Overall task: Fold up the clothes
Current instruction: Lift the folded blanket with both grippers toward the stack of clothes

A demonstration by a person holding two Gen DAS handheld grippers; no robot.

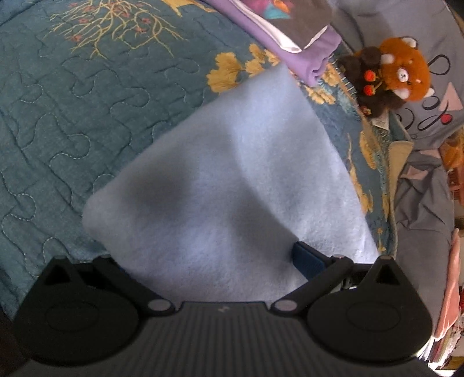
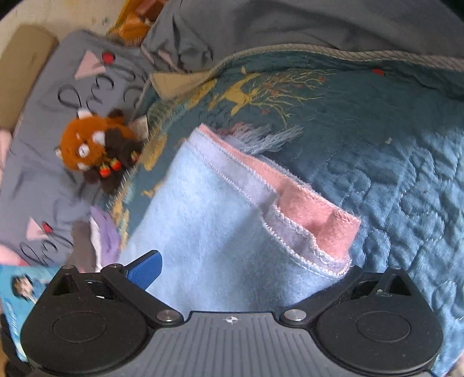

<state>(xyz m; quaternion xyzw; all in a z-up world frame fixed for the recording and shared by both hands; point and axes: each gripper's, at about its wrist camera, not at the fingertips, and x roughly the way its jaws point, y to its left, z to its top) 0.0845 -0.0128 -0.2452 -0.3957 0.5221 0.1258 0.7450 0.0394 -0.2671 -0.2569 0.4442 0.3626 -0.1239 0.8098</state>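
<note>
A light blue fleece cloth (image 1: 232,179) lies on the teal quilt (image 1: 72,121) and fills the space between my left gripper's (image 1: 211,258) fingers. Only the right blue finger pad (image 1: 307,261) shows; the left one is under the fleece. The fingers stand wide apart, open. In the right wrist view the same cloth (image 2: 208,232) is folded in layers, with a pink layer (image 2: 313,211) and stitched hems showing at its right edge. My right gripper (image 2: 246,269) is open too, its left pad (image 2: 145,269) visible and the right one hidden by the cloth.
A red panda plush (image 1: 400,72) sits on a grey patterned pillow (image 1: 443,95) beside the quilt. Folded purple and grey clothes (image 1: 290,32) are stacked at the far end of the quilt. Grey bedding (image 2: 290,23) is bunched past the quilt's edge. A blue printed book (image 2: 17,295) lies at the lower left.
</note>
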